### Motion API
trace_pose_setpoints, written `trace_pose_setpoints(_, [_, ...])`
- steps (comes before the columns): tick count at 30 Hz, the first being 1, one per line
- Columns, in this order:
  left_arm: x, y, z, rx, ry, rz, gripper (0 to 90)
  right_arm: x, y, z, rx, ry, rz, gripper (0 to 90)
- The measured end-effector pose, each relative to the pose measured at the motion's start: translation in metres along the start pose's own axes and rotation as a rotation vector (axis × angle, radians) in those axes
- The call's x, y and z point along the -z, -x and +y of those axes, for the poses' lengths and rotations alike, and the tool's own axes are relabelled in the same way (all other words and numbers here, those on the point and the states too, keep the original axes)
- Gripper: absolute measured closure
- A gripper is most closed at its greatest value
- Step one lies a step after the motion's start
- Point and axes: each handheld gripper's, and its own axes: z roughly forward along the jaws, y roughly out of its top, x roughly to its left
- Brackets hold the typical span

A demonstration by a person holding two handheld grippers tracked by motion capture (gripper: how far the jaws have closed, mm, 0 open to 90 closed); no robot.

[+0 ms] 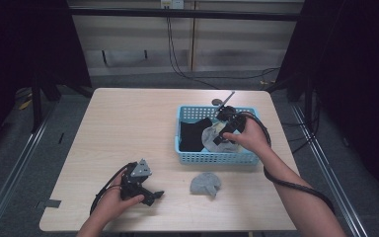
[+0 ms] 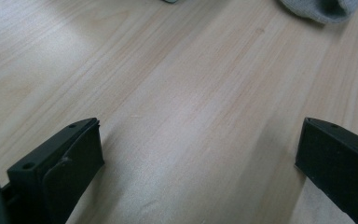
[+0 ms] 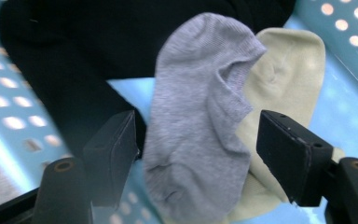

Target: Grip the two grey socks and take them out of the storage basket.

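Right gripper dips into the basket, fingers spread around the grey sock, not pinching.

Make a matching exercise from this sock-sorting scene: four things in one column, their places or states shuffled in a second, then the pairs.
Things
1. black fabric sock
2. grey knit sock
3. left gripper
4. right gripper

Places or states
A. open above a lilac-grey sock in the light blue perforated plastic basket
B. on the bare wooden table, in front of the basket
C. in the basket's left part
D. open, low over the table

Pairs: 1-C, 2-B, 3-D, 4-A
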Motion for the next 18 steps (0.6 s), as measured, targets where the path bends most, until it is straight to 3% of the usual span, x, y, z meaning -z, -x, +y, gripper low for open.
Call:
trace_pose_setpoints(8, [0.000,0.000,0.000,0.000,-0.004,-0.001,0.0,-0.018,0.010,-0.001,-0.030,-0.008,-0.018,31.7])
trace_pose_setpoints(18, [0.000,0.000,0.000,-0.002,-0.004,-0.002,0.0,-0.033,0.007,-0.009,-0.002,-0.053,0.009,36.3])
